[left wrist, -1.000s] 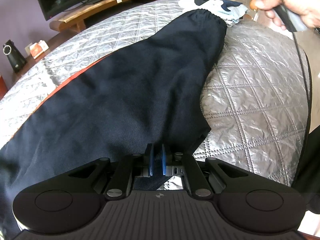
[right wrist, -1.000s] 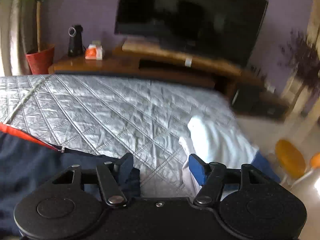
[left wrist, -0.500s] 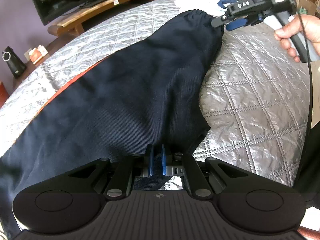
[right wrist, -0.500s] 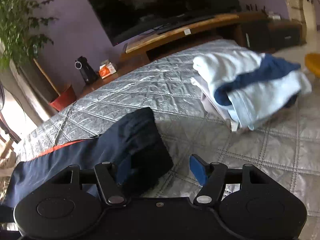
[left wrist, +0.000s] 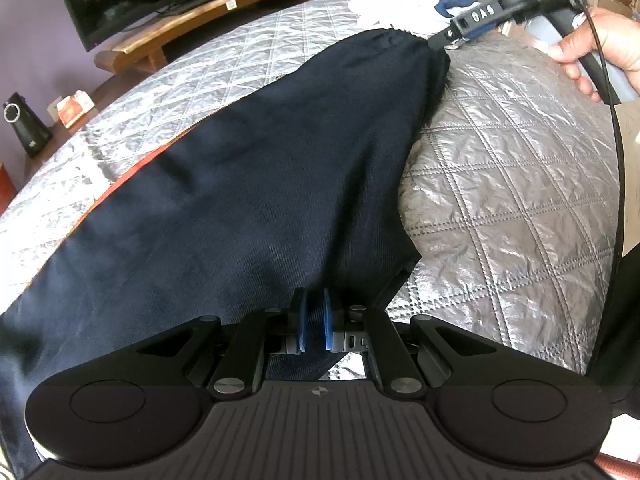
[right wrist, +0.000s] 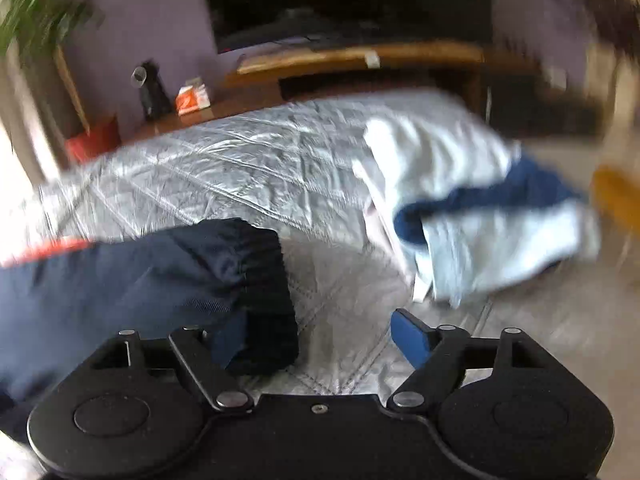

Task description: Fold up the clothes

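Your left gripper (left wrist: 314,322) is pinched nearly closed on the near edge of the dark navy jacket (left wrist: 248,184), a fold of the cloth caught between its blue pads (left wrist: 301,322). The jacket lies spread across the silver quilted bedspread (left wrist: 512,200), with a strip of orange lining (left wrist: 120,184) showing along its far edge. Its sleeve stretches away from you toward the far right corner of the bed, ending in a gathered cuff (right wrist: 266,280).

Your right gripper (right wrist: 320,338) sits at that cuff with its fingers spread wide. The left finger is tucked against or into the cuff, the right blue pad (right wrist: 410,338) stands clear over bare quilt; nothing is clamped. From the left wrist view your hand (left wrist: 600,46) holds this gripper's handle at the upper right, its tip touching the cuff's end.

Just beyond the cuff rests a pile of folded clothes (right wrist: 472,216), pale blue and white with a dark blue piece. The right wrist view is blurred.
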`<state>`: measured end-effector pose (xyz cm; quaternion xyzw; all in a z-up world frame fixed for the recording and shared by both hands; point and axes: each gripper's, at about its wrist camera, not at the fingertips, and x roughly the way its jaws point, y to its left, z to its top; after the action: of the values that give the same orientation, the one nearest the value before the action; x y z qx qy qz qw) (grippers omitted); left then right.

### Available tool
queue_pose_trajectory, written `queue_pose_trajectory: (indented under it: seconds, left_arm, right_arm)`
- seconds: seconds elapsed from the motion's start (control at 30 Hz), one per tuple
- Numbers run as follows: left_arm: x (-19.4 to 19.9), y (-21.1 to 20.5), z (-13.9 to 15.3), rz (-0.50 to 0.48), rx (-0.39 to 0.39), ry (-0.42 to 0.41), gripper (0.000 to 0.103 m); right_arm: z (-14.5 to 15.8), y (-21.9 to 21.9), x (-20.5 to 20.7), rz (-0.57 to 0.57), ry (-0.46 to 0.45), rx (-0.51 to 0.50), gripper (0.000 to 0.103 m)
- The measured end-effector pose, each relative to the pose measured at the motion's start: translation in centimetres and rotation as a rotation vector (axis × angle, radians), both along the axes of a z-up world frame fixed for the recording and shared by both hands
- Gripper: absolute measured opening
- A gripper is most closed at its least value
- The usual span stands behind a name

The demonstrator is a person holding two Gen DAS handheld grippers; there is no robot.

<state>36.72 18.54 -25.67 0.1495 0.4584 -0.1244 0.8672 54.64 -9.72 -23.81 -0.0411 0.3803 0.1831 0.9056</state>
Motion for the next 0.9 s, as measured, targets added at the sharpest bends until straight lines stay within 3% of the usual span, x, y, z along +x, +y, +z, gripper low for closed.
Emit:
queue_pose_trajectory:
  seconds: [0.03,0.1,0.23,0.3,0.37,0.4,0.47,0.6,0.67,0.77,0.83,0.9]
  left_arm:
    - [0.0,0.0,0.0,0.000,0.000,-0.001,0.010]
    - [0.0,0.0,0.0,0.000,-0.002,0.000,0.010]
    - [0.3,0.0,0.2,-0.002,0.001,0.013,0.012]
    - [0.6,0.2,0.5,-0.006,-0.005,0.014,0.020]
    - [0.7,0.2,0.9,-0.017,-0.041,-0.014,0.024]
    - [0.8,0.1,1.1,-0.021,-0.050,-0.027,0.026]
    - [1.0,-0.3,1.1,-0.028,-0.037,-0.042,0.028]
    - [2.4,-0.3,0.6,-0.010,-0.015,-0.040,0.036]
    - [3.2,0.4,0.4,0.033,0.006,-0.031,0.044]
    - [4.3,2.4,0.2,0.144,0.051,-0.030,0.059]
    - [4.8,3.8,0.3,0.217,0.070,-0.032,0.059]
    - [5.2,5.1,0.5,0.281,0.095,-0.034,0.060]
  right_arm:
    - [0.5,0.4,-0.5,-0.016,-0.025,-0.008,0.074]
    - [1.0,-0.4,-0.4,-0.080,-0.014,0.103,0.078]
    - [1.8,-2.1,-1.3,-0.190,0.010,0.270,0.074]
    - [1.2,0.4,-2.0,-0.106,0.018,0.218,0.055]
    - [0.5,3.0,-2.8,-0.015,0.027,0.158,0.044]
    - [0.2,4.4,-3.1,0.030,0.031,0.128,0.031]
    - [-0.5,7.1,-3.9,0.121,0.039,0.068,0.025]
    - [-1.8,12.4,-5.4,0.302,0.055,-0.052,0.032]
    - [-2.0,13.7,-6.1,0.341,-0.004,-0.117,0.033]
    - [-1.3,13.6,-5.9,0.344,0.002,-0.119,0.033]
    - [-0.2,13.1,-6.1,0.340,-0.017,-0.068,0.034]
    - [0.7,13.1,-6.4,0.335,-0.047,-0.049,0.058]
